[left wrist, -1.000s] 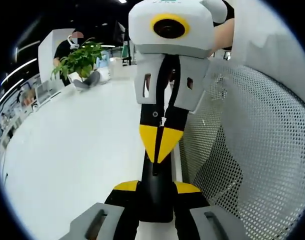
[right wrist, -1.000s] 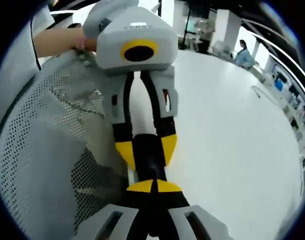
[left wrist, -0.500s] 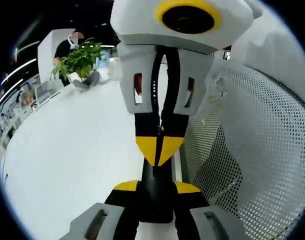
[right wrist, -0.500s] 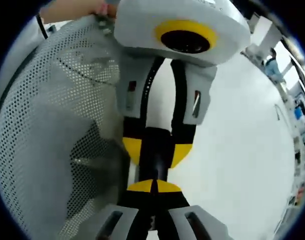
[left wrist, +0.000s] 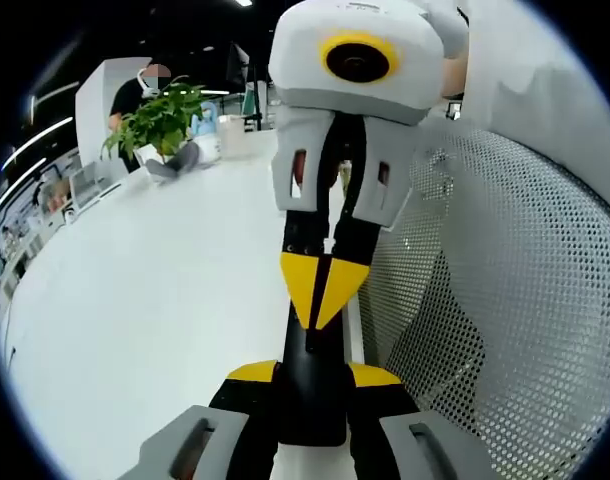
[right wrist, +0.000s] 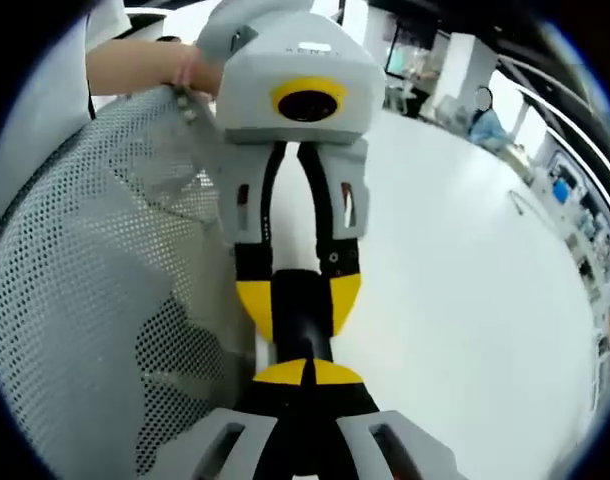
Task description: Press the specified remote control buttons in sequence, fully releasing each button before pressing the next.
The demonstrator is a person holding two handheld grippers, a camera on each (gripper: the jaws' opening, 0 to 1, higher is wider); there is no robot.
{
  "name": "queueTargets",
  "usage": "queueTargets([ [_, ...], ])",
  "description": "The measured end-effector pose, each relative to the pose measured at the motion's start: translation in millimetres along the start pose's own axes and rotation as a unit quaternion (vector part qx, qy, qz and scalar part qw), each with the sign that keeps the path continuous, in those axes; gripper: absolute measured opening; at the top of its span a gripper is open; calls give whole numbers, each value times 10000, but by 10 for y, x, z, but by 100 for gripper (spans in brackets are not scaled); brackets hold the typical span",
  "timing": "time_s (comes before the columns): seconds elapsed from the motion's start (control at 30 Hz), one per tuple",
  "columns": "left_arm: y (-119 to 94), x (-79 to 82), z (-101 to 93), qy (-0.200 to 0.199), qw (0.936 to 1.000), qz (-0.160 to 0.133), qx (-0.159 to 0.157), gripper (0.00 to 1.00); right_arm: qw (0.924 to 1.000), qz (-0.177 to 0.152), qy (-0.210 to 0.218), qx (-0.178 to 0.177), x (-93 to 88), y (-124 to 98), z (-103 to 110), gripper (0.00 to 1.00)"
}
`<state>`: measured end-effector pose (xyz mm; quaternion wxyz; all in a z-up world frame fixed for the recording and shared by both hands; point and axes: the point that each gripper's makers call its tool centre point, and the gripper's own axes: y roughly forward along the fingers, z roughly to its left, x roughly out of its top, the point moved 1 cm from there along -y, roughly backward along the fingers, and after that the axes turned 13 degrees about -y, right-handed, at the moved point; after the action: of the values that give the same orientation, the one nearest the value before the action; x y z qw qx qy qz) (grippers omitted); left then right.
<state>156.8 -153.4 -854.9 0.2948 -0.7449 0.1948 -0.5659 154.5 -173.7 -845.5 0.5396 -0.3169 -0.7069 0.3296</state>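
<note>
A slim black remote (left wrist: pixel 311 395) is clamped between the yellow pads of my left gripper (left wrist: pixel 313 376), which is shut on it. The remote points away along the jaws. My right gripper (left wrist: pixel 321 292) comes down from the top of the left gripper view, shut, its yellow tips together at the remote's far end. In the right gripper view my right gripper (right wrist: pixel 307 372) has its tips closed on top of the remote (right wrist: pixel 299 315). The left gripper (right wrist: pixel 298 300) faces it and holds the remote. I cannot tell whether the tips touch a button. No buttons are visible.
A white mesh chair back (left wrist: pixel 495 290) stands close beside both grippers and is also visible in the right gripper view (right wrist: pixel 80 280). A white table (left wrist: pixel 155 290) lies below. A potted plant (left wrist: pixel 161 118) stands far back, and a hand (right wrist: pixel 150 65) holds the left gripper.
Half a second ago the right gripper leaned in close to the left gripper. It has since swung back to about its stance of one second ago. Its tips stay at the remote's end.
</note>
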Motion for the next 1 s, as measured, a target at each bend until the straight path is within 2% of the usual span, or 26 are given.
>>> queueTargets([
  [0.23, 1, -3, 3, 1, 10000, -2, 0, 25, 9997, -205, 27, 147, 30, 18, -16, 0],
  [0.5, -1, -1, 3, -5, 10000, -7, 1, 25, 9979, -111, -474, 433, 66, 49, -12, 0],
  [0.67, 1, -4, 9, -9, 10000, -13, -2, 25, 9925, 342, -972, 655, 67, 63, -9, 0],
  [0.77, 0, 0, 7, -8, 10000, -15, -5, 25, 9883, 809, -1038, 767, 70, 76, -12, 0],
  [0.83, 3, 0, 8, -9, 10000, -15, -6, 25, 9805, 1103, -1499, 628, 73, 93, -10, 0],
  [0.87, 4, 1, 8, -5, 10000, -15, -5, 25, 9727, 1179, -1931, 520, 78, 100, 1, 0],
  [0.9, 3, 1, 7, -5, 10000, -15, -6, 25, 9695, 1252, -2063, 429, 76, 101, 6, 0],
  [0.93, 3, 2, 7, -6, 10000, -15, -6, 25, 9676, 1265, -2159, 332, 72, 100, 18, 0],
  [1.0, 3, 0, 11, -10, 10000, -9, -1, 25, 9739, 1193, -1928, 138, 64, 96, 28, 0],
])
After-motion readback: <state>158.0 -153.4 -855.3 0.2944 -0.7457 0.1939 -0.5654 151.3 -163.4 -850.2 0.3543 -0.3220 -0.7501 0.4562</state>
